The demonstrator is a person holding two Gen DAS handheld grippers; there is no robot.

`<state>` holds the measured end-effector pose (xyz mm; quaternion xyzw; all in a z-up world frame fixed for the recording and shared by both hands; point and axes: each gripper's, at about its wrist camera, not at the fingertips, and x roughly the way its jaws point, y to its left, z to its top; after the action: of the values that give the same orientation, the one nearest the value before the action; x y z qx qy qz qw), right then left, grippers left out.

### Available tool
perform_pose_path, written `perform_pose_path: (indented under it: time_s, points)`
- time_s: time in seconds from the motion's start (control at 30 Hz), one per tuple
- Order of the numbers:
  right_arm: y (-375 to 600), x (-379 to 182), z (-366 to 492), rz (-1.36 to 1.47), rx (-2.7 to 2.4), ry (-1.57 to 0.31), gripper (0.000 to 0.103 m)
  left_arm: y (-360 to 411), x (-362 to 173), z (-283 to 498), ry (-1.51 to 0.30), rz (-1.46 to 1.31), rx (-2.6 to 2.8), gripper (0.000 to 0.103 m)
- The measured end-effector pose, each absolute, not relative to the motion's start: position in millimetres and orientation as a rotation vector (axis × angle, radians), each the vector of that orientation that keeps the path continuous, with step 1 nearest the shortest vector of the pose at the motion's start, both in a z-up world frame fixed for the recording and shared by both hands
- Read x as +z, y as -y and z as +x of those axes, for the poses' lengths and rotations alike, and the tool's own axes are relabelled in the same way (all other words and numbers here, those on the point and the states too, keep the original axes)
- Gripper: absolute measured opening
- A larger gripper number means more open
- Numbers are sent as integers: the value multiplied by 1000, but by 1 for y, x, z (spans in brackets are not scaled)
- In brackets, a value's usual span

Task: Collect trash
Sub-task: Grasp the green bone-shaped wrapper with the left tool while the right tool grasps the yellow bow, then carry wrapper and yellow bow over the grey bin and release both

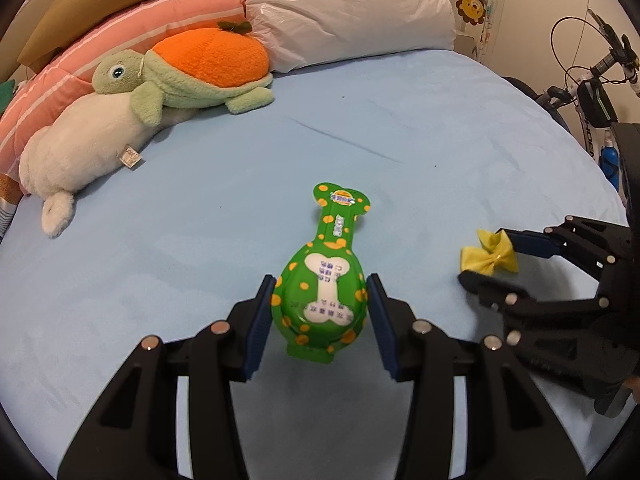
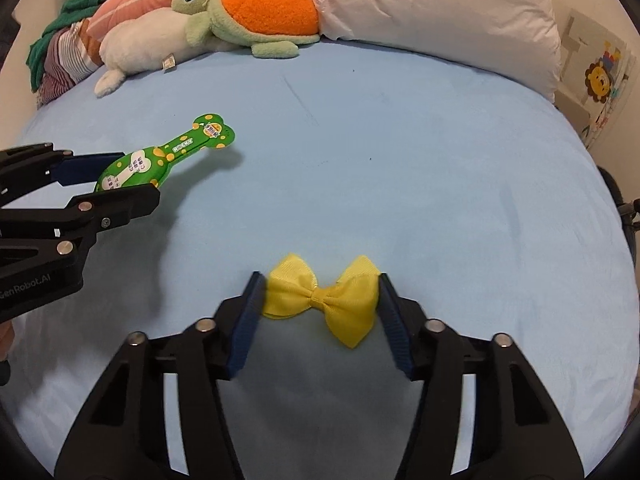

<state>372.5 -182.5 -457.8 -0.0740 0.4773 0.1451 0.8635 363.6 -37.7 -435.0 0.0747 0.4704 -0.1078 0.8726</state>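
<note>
Green spotted packet (image 1: pixel 320 280) is lifted off the blue bed (image 1: pixel 200 200), pinched between the left gripper's (image 1: pixel 320 312) fingers. Beside it, the right gripper's (image 2: pixel 320 312) fingers squeeze both ends of a yellow bow (image 2: pixel 320 300).

A glossy green plastic packet (image 1: pixel 320 280) with printed spots. A yellow bow (image 2: pixel 320 300) of ribbed, matt ribbon cloth. The bed (image 1: pixel 400 140) wears a smooth, matt blue sheet. Fluffy plush turtle (image 1: pixel 192 72). A crinkled, shiny white plastic bag (image 1: pixel 340 8). Matt black plastic fingers (image 2: pixel 244 328) with ribbed blue pads.
</note>
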Motion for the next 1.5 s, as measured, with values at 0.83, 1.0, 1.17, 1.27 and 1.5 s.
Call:
perform_pose_path:
  time_s: [0.83, 1.0, 1.17, 1.27, 1.5]
  points:
    - [104, -333, 215, -217, 500, -795, 7, -88, -288, 132, -888, 1, 46, 46]
    - [66, -305, 161, -238, 600, -766, 7, -119, -248, 63, -823, -13, 126, 46]
    - [17, -262, 110, -256, 736, -708, 7, -151, -216, 6, -769, -44, 214, 46]
    - [-15, -235, 83, -265, 830, -677, 8, -173, -198, -28, -734, -61, 269, 46]
    - [-91, -183, 33, -311, 1036, -619, 8, -222, -164, -90, -709, -66, 403, 46]
